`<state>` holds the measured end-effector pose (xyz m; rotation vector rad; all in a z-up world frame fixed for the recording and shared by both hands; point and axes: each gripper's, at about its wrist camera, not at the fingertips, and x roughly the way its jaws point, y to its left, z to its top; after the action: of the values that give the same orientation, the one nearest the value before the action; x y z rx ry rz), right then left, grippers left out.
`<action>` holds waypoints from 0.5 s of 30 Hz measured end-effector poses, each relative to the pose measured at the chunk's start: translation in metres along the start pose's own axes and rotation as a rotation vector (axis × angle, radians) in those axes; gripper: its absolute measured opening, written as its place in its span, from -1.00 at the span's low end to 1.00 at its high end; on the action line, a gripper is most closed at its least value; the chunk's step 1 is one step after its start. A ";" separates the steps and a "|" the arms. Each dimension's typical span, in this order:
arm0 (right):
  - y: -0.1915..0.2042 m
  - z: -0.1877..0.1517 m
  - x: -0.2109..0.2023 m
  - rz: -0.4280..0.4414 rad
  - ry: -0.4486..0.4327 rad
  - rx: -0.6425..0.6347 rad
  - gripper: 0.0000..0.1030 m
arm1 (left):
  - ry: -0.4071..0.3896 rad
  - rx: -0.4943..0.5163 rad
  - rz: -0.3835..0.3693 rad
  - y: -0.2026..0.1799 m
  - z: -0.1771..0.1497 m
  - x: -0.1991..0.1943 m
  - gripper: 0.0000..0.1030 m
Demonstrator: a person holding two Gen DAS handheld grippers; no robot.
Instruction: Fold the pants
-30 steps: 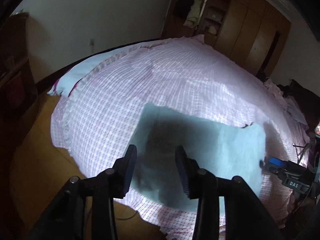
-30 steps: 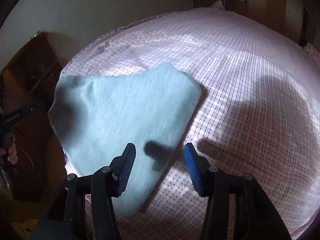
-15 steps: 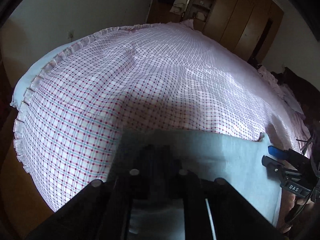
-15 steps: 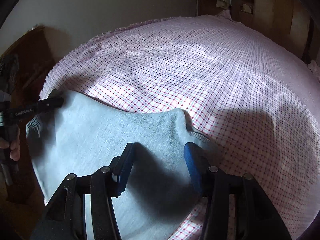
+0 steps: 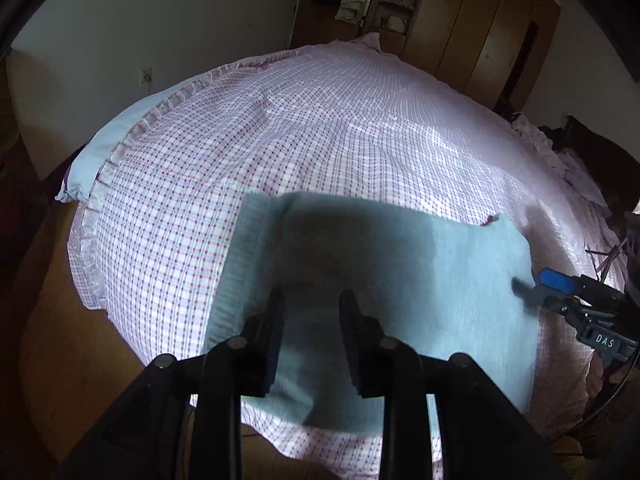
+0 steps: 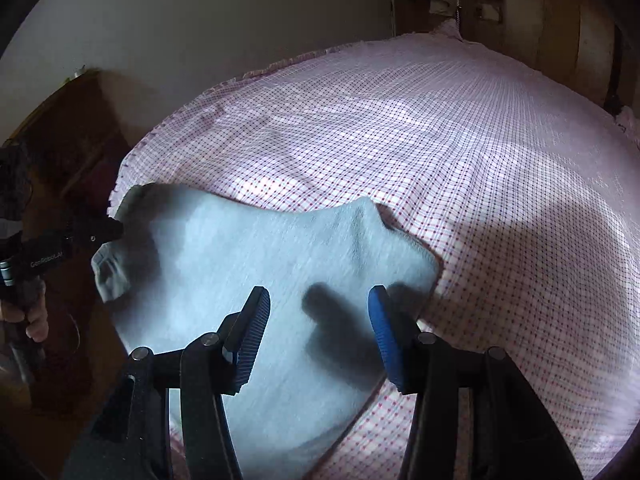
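Observation:
The light blue-grey pants (image 5: 400, 280) lie folded into a flat rectangle near the front edge of the bed, with the ribbed waistband at the left side. They also show in the right wrist view (image 6: 248, 272). My left gripper (image 5: 312, 320) is open and empty, hovering just above the pants' near left part. My right gripper (image 6: 316, 320) is open and empty above the pants' right part; it shows at the right in the left wrist view (image 5: 532, 284). The left gripper shows at the left in the right wrist view (image 6: 100, 232).
The bed (image 5: 360, 140) has a pink and white checked cover with a ruffled edge (image 5: 120, 152). Wooden wardrobes (image 5: 480, 32) stand behind it. Wooden floor (image 5: 60, 340) lies at the left. Dark wooden furniture (image 6: 60, 128) stands beside the bed.
Half a second ago my left gripper was shut low on the pants; now it is open and drawn back above them. The right gripper has also lifted away slightly, and the pants lie flat.

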<state>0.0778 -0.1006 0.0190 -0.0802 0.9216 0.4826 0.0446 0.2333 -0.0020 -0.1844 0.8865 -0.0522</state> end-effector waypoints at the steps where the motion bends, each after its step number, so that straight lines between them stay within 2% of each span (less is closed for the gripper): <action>1: 0.002 -0.006 -0.005 0.002 0.009 -0.005 -0.14 | 0.009 0.003 0.004 -0.002 -0.006 -0.001 -0.44; 5: 0.007 -0.028 -0.013 0.011 0.045 -0.006 -0.14 | 0.045 0.020 0.039 -0.006 -0.027 0.004 -0.44; 9: 0.001 -0.041 0.002 -0.007 0.092 0.021 -0.14 | 0.092 -0.053 0.063 0.006 -0.034 0.030 -0.44; 12: -0.013 -0.049 0.022 -0.008 0.135 0.092 -0.14 | 0.094 -0.115 0.051 0.013 -0.034 0.035 -0.44; 15: -0.026 -0.054 0.023 0.047 0.137 0.181 -0.14 | 0.089 -0.114 0.053 0.011 -0.034 0.028 -0.44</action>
<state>0.0607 -0.1299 -0.0352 0.0734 1.0997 0.4394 0.0355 0.2360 -0.0461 -0.2667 0.9835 0.0399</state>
